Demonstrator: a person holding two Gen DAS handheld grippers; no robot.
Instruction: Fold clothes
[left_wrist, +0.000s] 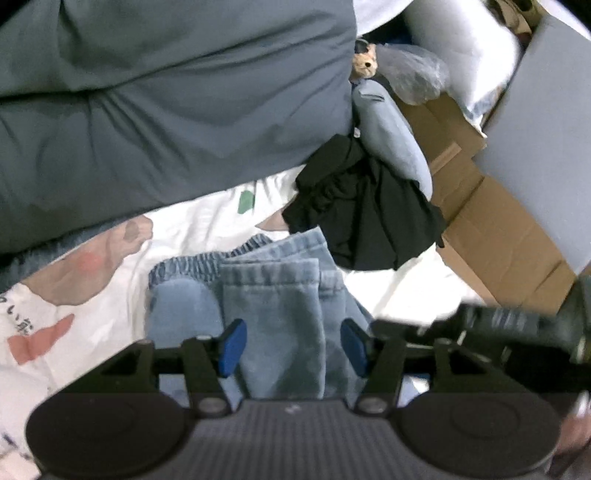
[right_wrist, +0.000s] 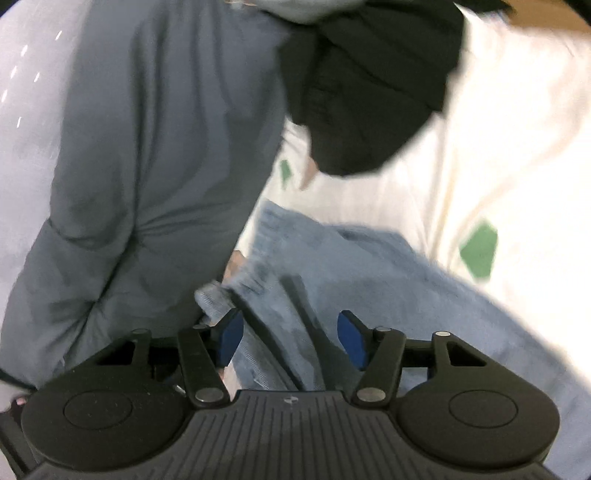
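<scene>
Beside the black garment (left_wrist: 365, 214), both grippers' fingers (left_wrist: 232, 347) stand apart over folded jeans (left_wrist: 273, 306)

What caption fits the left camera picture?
Left gripper open over folded blue jeans on a printed sheet.

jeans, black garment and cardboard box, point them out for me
jeans (left_wrist: 273, 302), left wrist view, on the folded leg near its hem
black garment (left_wrist: 365, 218), left wrist view, on the middle of the crumpled cloth
cardboard box (left_wrist: 506, 236), left wrist view, on its flattened brown flap
</scene>
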